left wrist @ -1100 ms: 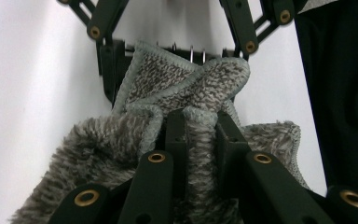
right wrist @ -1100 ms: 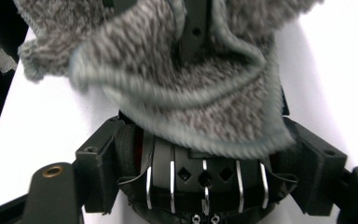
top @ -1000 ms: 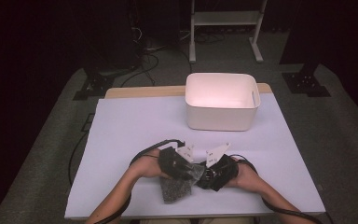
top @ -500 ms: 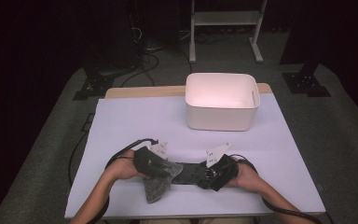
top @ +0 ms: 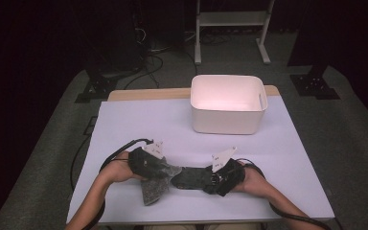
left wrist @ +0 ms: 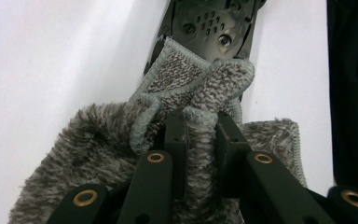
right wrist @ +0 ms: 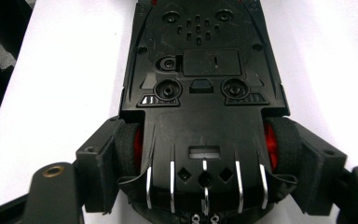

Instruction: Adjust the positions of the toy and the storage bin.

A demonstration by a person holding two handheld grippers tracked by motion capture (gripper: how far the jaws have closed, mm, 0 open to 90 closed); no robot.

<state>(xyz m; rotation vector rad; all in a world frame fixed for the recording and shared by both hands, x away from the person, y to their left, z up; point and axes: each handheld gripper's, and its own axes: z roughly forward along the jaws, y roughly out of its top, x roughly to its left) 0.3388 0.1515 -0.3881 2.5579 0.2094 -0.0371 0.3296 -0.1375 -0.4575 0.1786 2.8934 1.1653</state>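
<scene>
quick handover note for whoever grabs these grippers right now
Left gripper: shut on the grey cloth, near the car's far end.
Right gripper: clamped across the toy car at its wheels, underside up, low over the table.
White bin: behind, apart from both.
Done: car gripped and flipped, cloth in hand.
Left: likely wipe the car; where it goes after is unclear.
</scene>
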